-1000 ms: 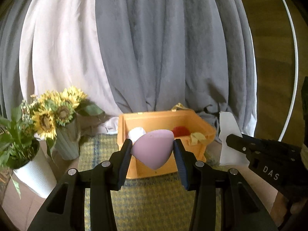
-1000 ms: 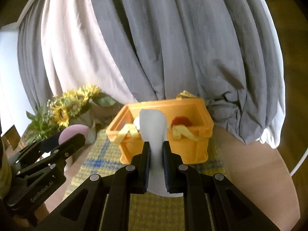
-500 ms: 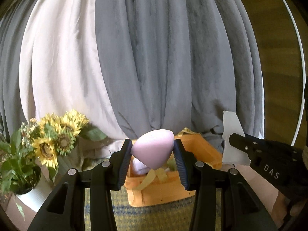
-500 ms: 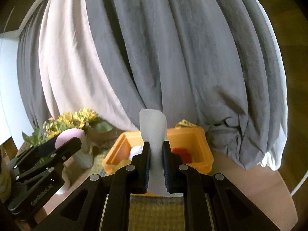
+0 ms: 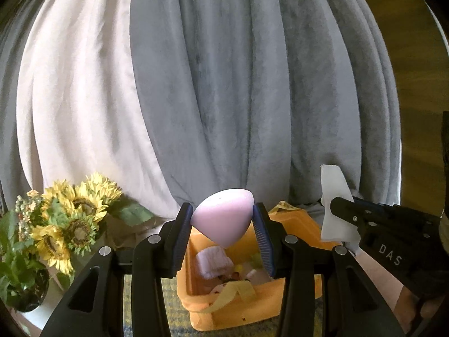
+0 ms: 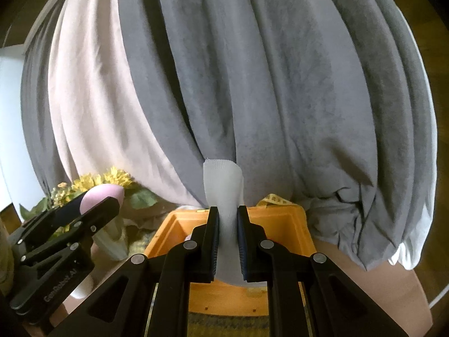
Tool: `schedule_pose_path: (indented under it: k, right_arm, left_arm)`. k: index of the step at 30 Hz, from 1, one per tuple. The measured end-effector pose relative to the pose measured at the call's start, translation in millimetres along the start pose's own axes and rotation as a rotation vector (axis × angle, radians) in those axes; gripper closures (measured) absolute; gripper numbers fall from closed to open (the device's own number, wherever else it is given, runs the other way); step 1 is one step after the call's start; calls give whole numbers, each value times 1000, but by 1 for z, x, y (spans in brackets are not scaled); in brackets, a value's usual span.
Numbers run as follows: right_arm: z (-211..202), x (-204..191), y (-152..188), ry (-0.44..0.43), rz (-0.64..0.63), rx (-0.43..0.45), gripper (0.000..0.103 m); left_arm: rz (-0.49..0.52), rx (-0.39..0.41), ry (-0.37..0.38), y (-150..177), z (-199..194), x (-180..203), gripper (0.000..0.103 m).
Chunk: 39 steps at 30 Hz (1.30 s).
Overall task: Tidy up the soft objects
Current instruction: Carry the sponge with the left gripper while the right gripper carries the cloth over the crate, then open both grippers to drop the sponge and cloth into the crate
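- Pink foam sponge, egg-shaped with its point downward, is clamped between the two pads of the left gripper; the jaws stand part-way apart, closed on its sides.
- White sock stands upright between the nearly closed jaws of the right gripper, its cuff rising above the fingertips.
- Orange crate lies just beyond and below both tools, on a woven yellow-and-blue mat. A folded pink cloth, a yellow ribbon and other small items, too small to tell, already lie inside.
- Sunflowers in a vase stand at the far left, apart from the crate; grey and white curtains fill the background.
- Step in hand, as judged: carrying both soft items to the crate for release.
- Good practice: bring each tool over the open interior, clear of the near rim, before parting the jaws. Lower the sponge close to the contents, since foam may bounce out. Let the limp sock drop fully inside so that no part drapes over the wall.
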State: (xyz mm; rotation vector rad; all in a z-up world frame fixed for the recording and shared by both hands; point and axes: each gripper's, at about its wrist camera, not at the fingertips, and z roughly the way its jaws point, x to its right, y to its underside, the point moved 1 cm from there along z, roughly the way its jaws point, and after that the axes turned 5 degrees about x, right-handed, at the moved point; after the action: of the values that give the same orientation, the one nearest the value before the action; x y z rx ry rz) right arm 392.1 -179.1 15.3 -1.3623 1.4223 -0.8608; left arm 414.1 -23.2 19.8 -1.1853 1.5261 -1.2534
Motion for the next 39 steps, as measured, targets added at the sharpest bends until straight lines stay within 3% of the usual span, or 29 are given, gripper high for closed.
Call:
schedule_pose_path:
  k: [12, 24, 32, 39]
  right_arm:
    - [66, 15, 10, 6, -18, -105, 89]
    - [128, 31, 27, 21, -51, -256, 89]
    - [153, 45, 47, 11, -7, -380, 89]
    - [164, 50, 57, 33, -18, -433, 89]
  left_arm:
    - [21, -96, 20, 16, 71, -5, 60]
    - [41, -246, 68, 43, 135, 4, 60]
    - [80, -364, 129, 59, 159, 20, 59]
    - [82, -440, 122, 71, 172, 24, 57]
